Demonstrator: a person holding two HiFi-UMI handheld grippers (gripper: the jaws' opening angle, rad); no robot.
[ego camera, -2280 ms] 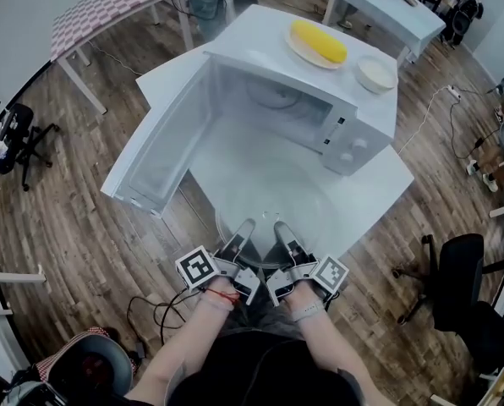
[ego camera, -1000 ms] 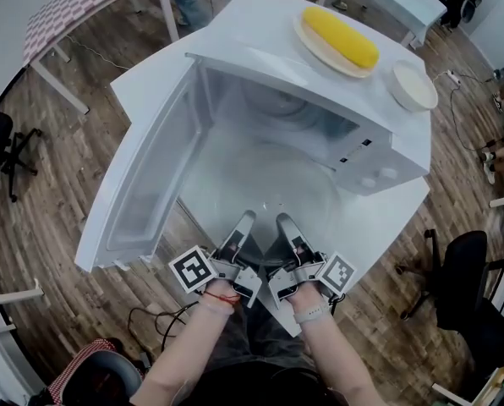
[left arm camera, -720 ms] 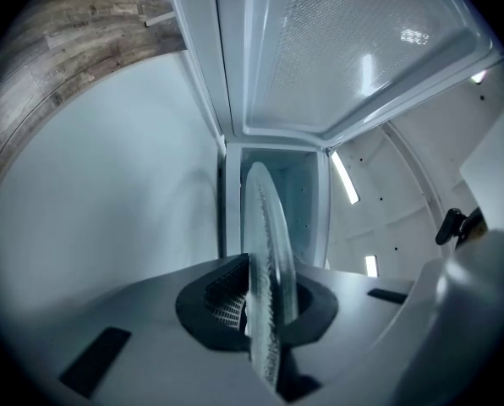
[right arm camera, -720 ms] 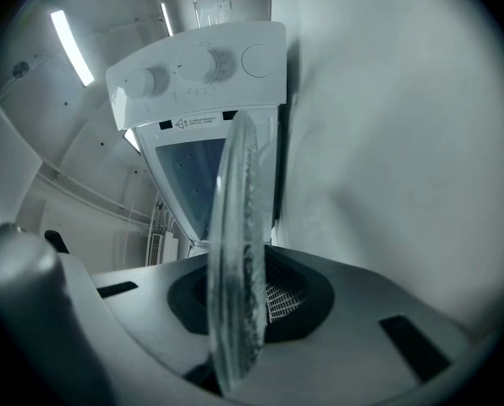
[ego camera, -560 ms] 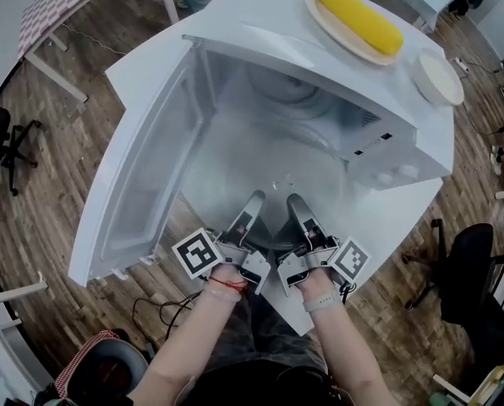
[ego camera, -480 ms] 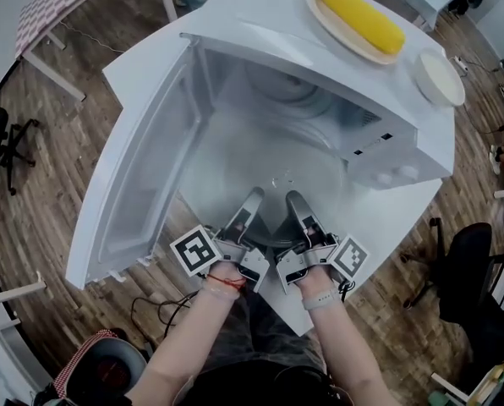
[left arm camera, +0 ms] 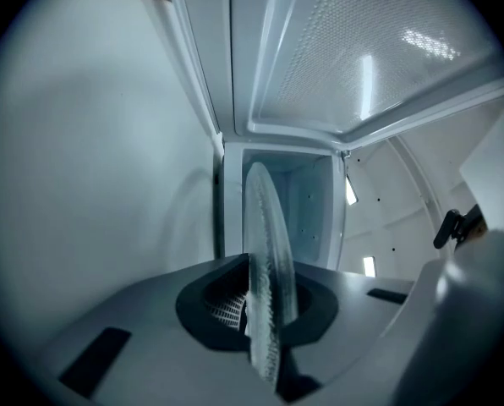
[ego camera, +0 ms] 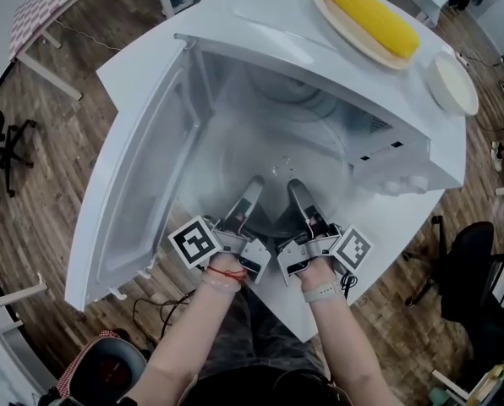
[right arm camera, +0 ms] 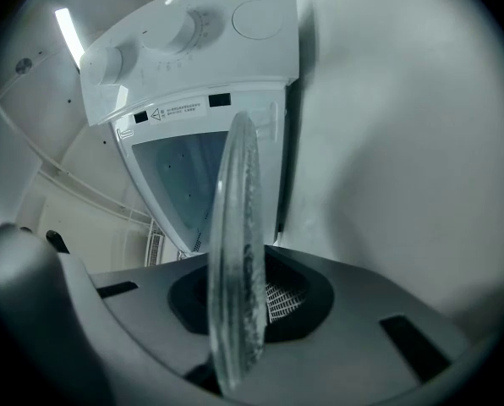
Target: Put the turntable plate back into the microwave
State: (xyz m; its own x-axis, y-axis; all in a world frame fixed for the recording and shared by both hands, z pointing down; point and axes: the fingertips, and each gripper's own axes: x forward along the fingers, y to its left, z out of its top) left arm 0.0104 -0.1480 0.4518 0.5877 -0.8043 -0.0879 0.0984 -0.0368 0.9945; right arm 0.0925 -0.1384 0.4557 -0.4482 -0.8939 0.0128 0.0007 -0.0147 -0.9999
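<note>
The clear glass turntable plate (ego camera: 273, 155) is held level at the mouth of the open white microwave (ego camera: 320, 66), with its far part over the cavity floor. My left gripper (ego camera: 251, 188) is shut on the plate's near rim, and my right gripper (ego camera: 297, 191) is shut on the same rim just beside it. The plate (left arm camera: 267, 252) runs edge-on between the jaws of the left gripper (left arm camera: 265, 315) in the left gripper view. The right gripper view shows the plate (right arm camera: 235, 244) edge-on in the right gripper (right arm camera: 239, 315), with the control panel (right arm camera: 184, 36) ahead.
The microwave door (ego camera: 134, 184) stands swung open to the left. On top of the microwave lie a corn cob on a plate (ego camera: 375, 17) and a white bowl (ego camera: 452, 83). The white table (ego camera: 379, 244) ends near my wrists. A black office chair (ego camera: 468, 265) stands right.
Both grippers have carried the plate forward, from in front of the microwave to its open mouth. My head has moved closer to the microwave.
</note>
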